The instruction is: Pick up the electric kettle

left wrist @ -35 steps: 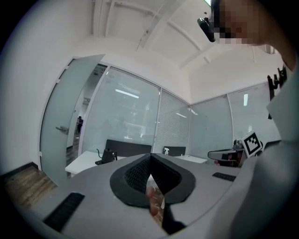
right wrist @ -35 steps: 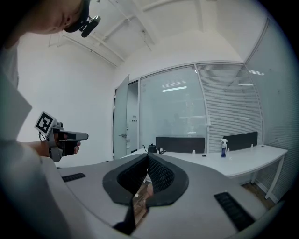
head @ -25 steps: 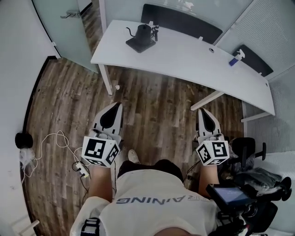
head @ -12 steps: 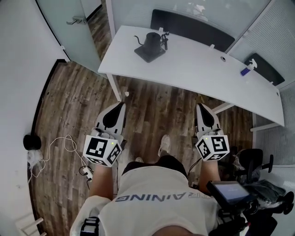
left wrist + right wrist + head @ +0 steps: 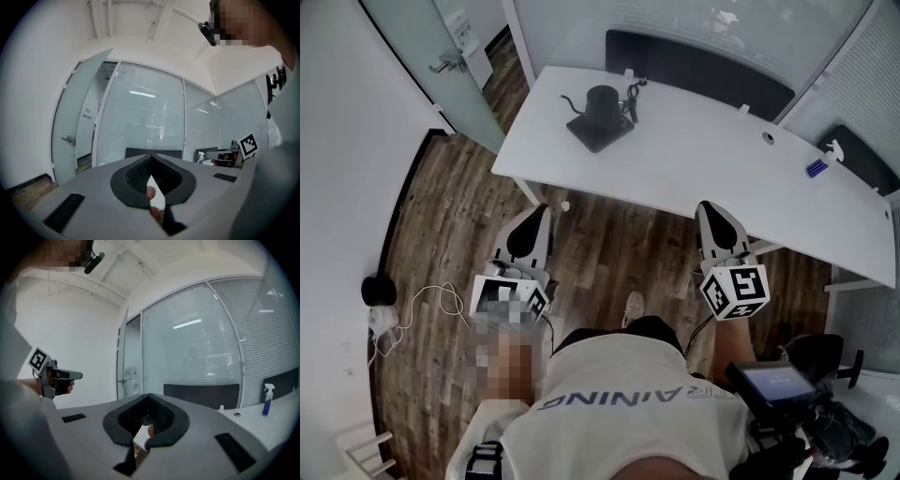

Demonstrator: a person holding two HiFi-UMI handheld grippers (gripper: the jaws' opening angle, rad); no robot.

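Observation:
The black electric kettle (image 5: 602, 100) has a thin spout that points left. It stands on its black square base (image 5: 600, 132) near the left end of the white table (image 5: 703, 159) in the head view. My left gripper (image 5: 538, 210) hangs over the wooden floor just short of the table's front edge, shut and empty. My right gripper (image 5: 706, 207) is level with it at the table edge, also shut with nothing in it. Both are well short of the kettle. In the left gripper view the left gripper (image 5: 151, 155) hides the kettle, and the right gripper (image 5: 149, 394) hides it in the right gripper view.
A blue spray bottle (image 5: 817, 167) lies at the table's far right. Dark chair backs (image 5: 698, 66) stand behind the table, against glass walls. A glass door (image 5: 441, 56) is at the far left. A white cable and power strip (image 5: 422, 305) lie on the floor. Camera gear (image 5: 787, 394) sits at bottom right.
The person has walked toward the table. Both shut grippers have moved forward from mid-floor up to its front edge, and the kettle is nearer.

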